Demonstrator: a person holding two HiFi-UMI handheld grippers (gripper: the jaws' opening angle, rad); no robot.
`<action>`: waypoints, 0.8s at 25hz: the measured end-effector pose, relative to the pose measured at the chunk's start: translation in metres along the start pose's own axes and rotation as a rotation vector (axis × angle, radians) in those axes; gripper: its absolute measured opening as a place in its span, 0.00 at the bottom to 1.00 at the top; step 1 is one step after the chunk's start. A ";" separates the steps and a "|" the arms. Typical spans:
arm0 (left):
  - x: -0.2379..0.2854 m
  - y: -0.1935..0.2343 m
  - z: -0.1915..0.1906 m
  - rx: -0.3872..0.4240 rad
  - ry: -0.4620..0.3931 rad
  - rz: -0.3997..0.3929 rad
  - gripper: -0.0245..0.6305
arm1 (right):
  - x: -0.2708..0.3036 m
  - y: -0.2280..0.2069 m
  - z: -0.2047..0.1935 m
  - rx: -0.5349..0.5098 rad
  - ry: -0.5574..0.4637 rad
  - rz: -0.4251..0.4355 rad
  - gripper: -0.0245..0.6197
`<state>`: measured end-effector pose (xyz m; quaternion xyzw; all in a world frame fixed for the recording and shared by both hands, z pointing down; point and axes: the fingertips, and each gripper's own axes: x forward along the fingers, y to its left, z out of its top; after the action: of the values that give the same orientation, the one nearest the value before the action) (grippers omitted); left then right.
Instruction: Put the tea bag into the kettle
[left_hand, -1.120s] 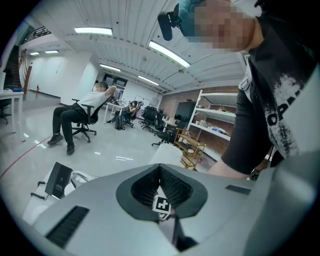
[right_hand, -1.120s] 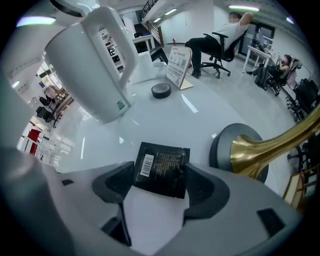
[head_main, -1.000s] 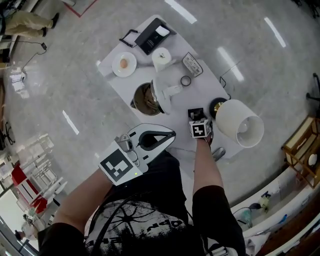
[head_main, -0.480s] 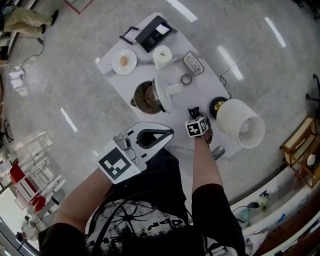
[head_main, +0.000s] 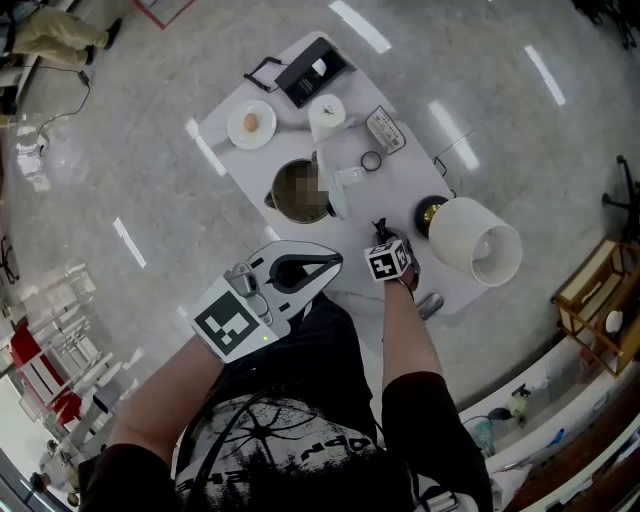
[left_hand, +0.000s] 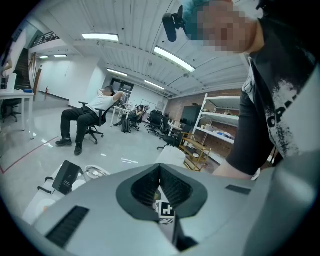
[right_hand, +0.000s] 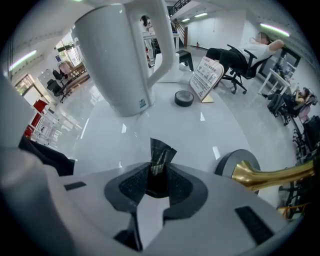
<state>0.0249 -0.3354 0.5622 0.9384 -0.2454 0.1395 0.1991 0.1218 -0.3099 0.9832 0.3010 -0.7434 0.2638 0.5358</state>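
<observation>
Your right gripper (right_hand: 159, 175) points steeply down over the near part of the white table (head_main: 400, 185); its jaws have just been closing, and the pads now pinch the dark tea bag (right_hand: 161, 152), whose crumpled end sticks out past the fingertips; in the head view you hold it between the kettle (head_main: 285, 185) and the white-shaded lamp (head_main: 478, 245), clear of both. The kettle stands on the table beyond the bag, well apart from it, with its lid tipped up and its mouth open toward you; from the right gripper view it rises white and tall with its handle on the right side. Past it you can see a small dark tape ring (right_hand: 184, 98) lying flat and a printed card (right_hand: 208, 77) standing just beside that ring. Your left gripper (head_main: 340, 266) hangs near your body, off the table's near edge, its jaws brought together at the tips with nothing between them; it touches nothing.
</observation>
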 end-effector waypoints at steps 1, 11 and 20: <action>-0.002 0.000 0.003 -0.013 -0.014 0.007 0.05 | -0.005 0.002 0.003 0.010 -0.012 0.003 0.18; -0.024 -0.020 0.031 0.015 -0.091 0.044 0.05 | -0.086 0.026 0.046 0.087 -0.210 0.062 0.18; -0.059 -0.032 0.042 0.033 -0.177 0.127 0.05 | -0.260 0.043 0.117 0.237 -0.681 0.199 0.18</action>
<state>-0.0013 -0.3049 0.4944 0.9328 -0.3186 0.0726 0.1518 0.0790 -0.3213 0.6984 0.3576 -0.8690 0.2836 0.1913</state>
